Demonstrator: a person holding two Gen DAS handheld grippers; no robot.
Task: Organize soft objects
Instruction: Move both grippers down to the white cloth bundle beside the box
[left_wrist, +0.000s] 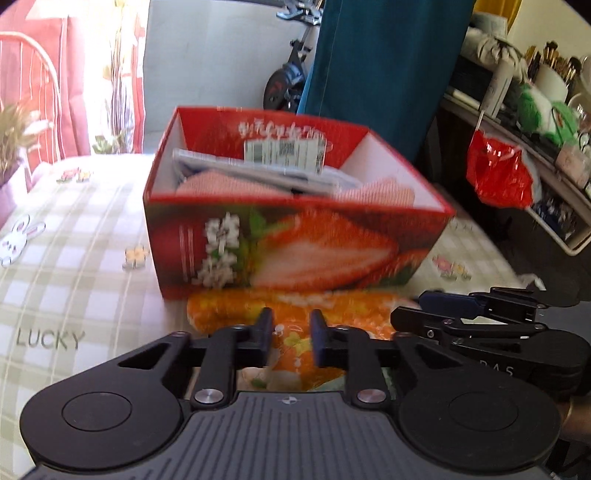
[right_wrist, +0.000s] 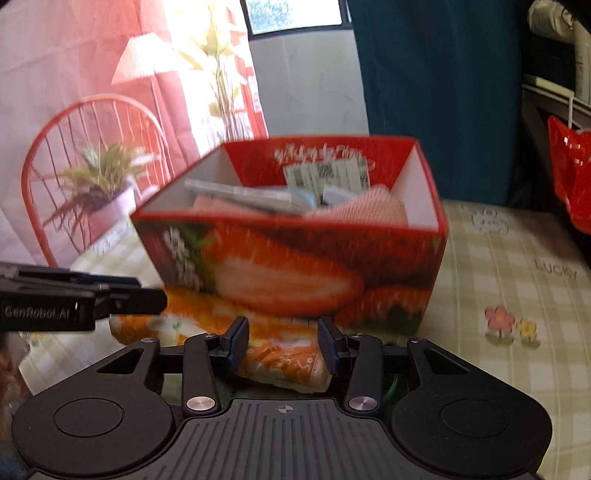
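A: Left of the strawberry-printed box (left_wrist: 295, 254), what shows?

B: A red wire-back chair (right_wrist: 92, 147) and a potted grass plant (right_wrist: 99, 184), both washed out by window light. The checked cloth on the table (left_wrist: 74, 258) carries the word LUCKY; a rabbit print left of the box is cut by the frame edge.

A: And at the box itself?

B: Folded pink cloths (left_wrist: 229, 184) and a grey-white bundle (left_wrist: 266, 170) lie inside it, under a paper label. Motion blur smears the print on the box and the label; neither can be read. An orange floral cloth (left_wrist: 295, 314) lies on the table against the box's near wall.

A: The tools?

B: The left tool (left_wrist: 291, 332) is clenched on a raised fold of the orange floral cloth, in front of the box. The right tool (right_wrist: 283, 345), just right of it, has its jaws on either side of the same cloth's nearer edge, a wider bunch; the pads appear to press it. Its own body hides the cloth's underside.

A: Right of the box?

B: A teal curtain (left_wrist: 369, 74) behind, a red plastic bag (left_wrist: 498, 173), and cluttered shelves too small to itemise.
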